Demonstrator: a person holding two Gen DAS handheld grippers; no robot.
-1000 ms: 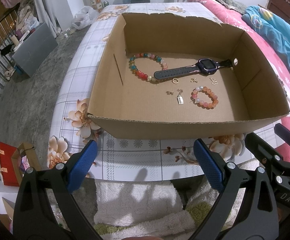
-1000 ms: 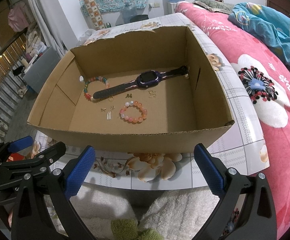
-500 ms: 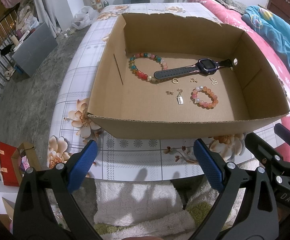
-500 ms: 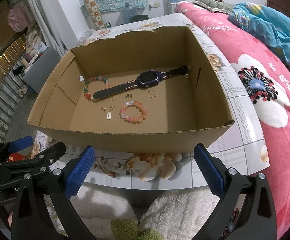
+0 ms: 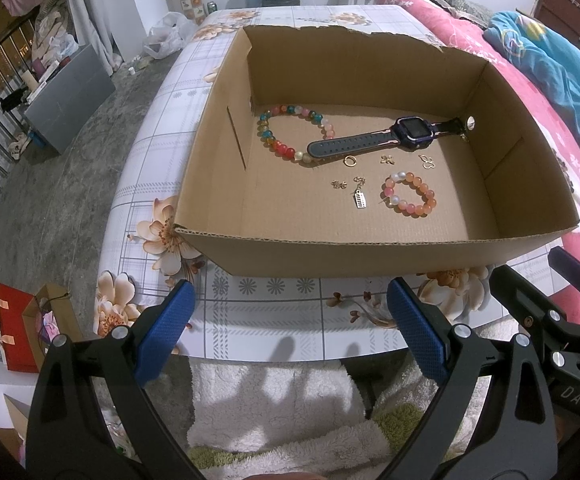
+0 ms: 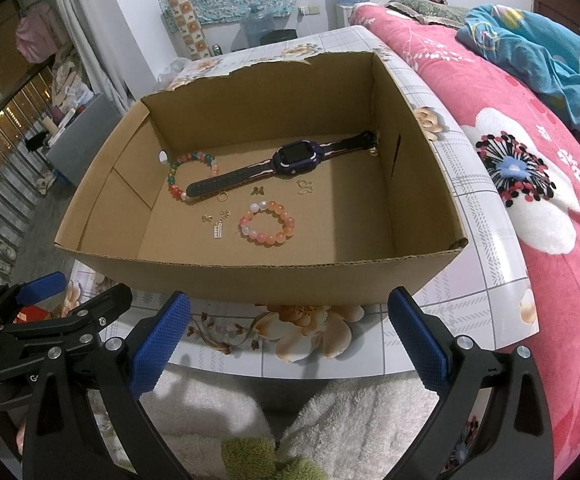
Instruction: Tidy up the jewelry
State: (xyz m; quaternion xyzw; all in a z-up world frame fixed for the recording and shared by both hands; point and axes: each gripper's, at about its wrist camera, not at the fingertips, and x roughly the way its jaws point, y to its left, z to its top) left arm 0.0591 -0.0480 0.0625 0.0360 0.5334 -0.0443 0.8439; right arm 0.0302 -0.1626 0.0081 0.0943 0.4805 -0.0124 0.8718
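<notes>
Nothing moved; left gripper [image 5: 286, 332], right gripper [image 6: 288, 338] hover agape before box [image 5: 369, 256].

An open cardboard box [image 5: 369, 252] fills the centre of both views, its far rim torn ragged. On its floor, toward the back, lies a multicoloured bead bracelet [image 5: 293, 132] in an open loop, left of centre. A dark smartwatch [image 5: 385, 138] with a purple case lies flat and diagonal, its strap end resting over that bracelet. Nearer the front, right of centre, sits a smaller pink and orange bead bracelet [image 5: 409, 193]. Between them are scattered small gold pieces: a ring [image 5: 349, 161], two butterfly charms [image 5: 387, 159], and a little rectangular silver pendant [image 5: 360, 200].
</notes>
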